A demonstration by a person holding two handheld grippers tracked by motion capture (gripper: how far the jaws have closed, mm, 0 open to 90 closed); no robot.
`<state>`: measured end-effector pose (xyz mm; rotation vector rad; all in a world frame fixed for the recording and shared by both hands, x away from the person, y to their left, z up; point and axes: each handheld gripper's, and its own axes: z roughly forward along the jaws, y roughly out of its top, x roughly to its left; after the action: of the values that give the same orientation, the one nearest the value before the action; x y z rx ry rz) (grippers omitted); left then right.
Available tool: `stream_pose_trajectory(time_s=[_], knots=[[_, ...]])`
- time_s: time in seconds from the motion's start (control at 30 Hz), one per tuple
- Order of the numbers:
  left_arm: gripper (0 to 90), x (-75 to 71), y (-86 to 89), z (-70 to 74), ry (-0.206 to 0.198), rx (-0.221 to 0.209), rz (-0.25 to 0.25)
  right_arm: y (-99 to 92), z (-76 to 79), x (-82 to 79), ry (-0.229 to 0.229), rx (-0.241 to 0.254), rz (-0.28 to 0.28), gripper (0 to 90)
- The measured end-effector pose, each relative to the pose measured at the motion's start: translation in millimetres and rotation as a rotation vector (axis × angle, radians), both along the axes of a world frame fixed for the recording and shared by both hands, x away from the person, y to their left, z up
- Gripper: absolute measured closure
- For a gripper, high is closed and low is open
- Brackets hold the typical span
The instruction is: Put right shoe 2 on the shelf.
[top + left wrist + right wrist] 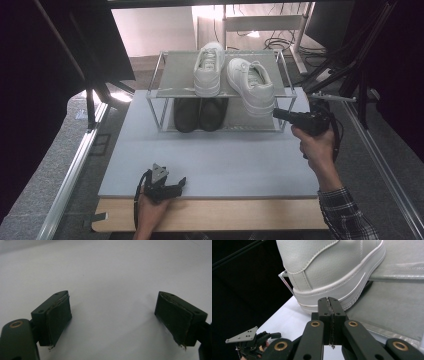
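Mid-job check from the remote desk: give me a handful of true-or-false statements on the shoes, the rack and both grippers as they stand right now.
1. Two white leather sneakers sit on the top shelf of the metal two-tier rack. True: the left white sneaker and the right white sneaker are both there.
2. The right gripper has its jaws wide open. False: in the right gripper view they are pressed together, with nothing between them.
3. The right white sneaker lies squarely on the shelf. False: it sits askew and its heel overhangs the front edge.
4. The pair of black shoes stands on the lower shelf. True.
5. The left gripper holds a black shoe. False: it is open over the bare grey mat.
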<state>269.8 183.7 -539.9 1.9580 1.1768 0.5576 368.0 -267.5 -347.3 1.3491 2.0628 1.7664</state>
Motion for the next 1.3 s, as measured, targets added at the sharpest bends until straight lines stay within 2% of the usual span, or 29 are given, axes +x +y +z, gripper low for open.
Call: stream_pose_trajectory(time_s=[0.5,0.8,1.3], knots=[[13.3,0.1,0.0,0.0,0.000,0.000,0.000,7.5,-4.2,5.0,-0.003,0.012,-0.002,88.1],[13.3,0.1,0.0,0.0,0.000,0.000,0.000,25.5,-5.0,12.0,0.001,0.003,-0.013,88.0],[13.3,0.1,0.1,0.0,0.001,-0.001,0.000,44.5,-6.8,25.7,-0.001,-0.012,-0.029,88.0]])
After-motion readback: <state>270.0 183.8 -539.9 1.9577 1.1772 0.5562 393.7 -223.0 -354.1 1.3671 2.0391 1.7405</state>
